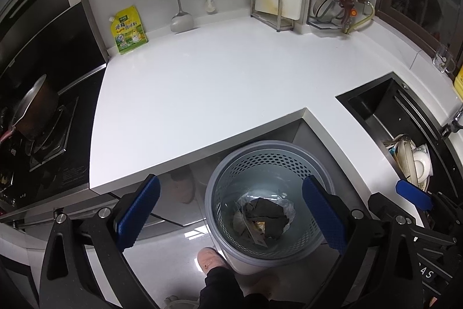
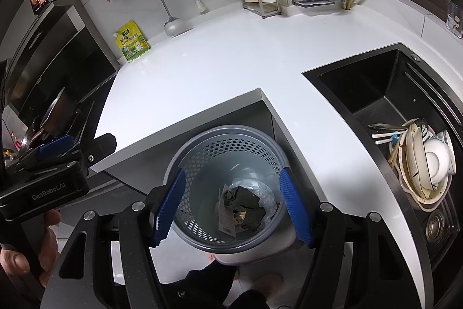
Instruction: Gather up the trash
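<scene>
A grey perforated waste bin (image 1: 231, 170) stands on the floor in the inner corner of the white counter (image 1: 202, 83); it also shows in the right wrist view (image 2: 202, 152). Crumpled dark trash (image 1: 264, 215) lies at its bottom with clear plastic and a labelled wrapper, and is seen in the right wrist view too (image 2: 246, 206). My left gripper (image 1: 231, 215) is open and empty above the bin's left side. My right gripper (image 2: 233, 209) is open and empty, straight above the bin's mouth. The right gripper appears at the edge of the left wrist view (image 1: 413, 194).
A black sink (image 2: 385, 94) with stacked dirty dishes (image 2: 425, 161) lies at the right. A stove with a pot (image 1: 34, 109) lies at the left. A yellow-green pouch (image 1: 128, 31), hanging utensils, a cutting board and a rack line the back wall. My slippered foot (image 1: 209, 258) is beside the bin.
</scene>
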The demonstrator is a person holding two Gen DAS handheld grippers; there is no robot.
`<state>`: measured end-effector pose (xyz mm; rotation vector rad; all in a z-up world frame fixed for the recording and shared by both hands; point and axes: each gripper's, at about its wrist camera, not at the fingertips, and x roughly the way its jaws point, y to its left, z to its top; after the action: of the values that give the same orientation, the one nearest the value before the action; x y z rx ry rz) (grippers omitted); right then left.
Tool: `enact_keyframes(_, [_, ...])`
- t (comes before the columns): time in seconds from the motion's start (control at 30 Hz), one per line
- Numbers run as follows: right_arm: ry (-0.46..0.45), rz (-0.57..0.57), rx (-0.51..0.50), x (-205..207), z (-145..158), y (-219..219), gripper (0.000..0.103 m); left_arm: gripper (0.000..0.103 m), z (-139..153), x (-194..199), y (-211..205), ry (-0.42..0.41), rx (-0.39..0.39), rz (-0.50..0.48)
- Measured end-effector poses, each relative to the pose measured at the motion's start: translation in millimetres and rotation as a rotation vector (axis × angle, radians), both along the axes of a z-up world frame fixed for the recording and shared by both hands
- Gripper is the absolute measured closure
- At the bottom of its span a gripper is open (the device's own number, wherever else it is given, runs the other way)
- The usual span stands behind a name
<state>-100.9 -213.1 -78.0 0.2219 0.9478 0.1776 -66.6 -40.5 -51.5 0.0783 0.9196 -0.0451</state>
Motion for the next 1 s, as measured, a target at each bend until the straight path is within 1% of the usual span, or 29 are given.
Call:
enact_keyframes(0.4, [0.004, 0.008, -0.003, 5.7, -0.9, 5.3, 0.038, 0.006, -1.5, 2.5, 3.3, 0.007, 0.004, 0.022])
enact_keyframes(1.0, [0.01, 0.013, -0.007, 8.8, -4.3, 6.6, 0.038, 0.006, -2.0, 4.8, 3.7, 0.013, 0.012, 0.024])
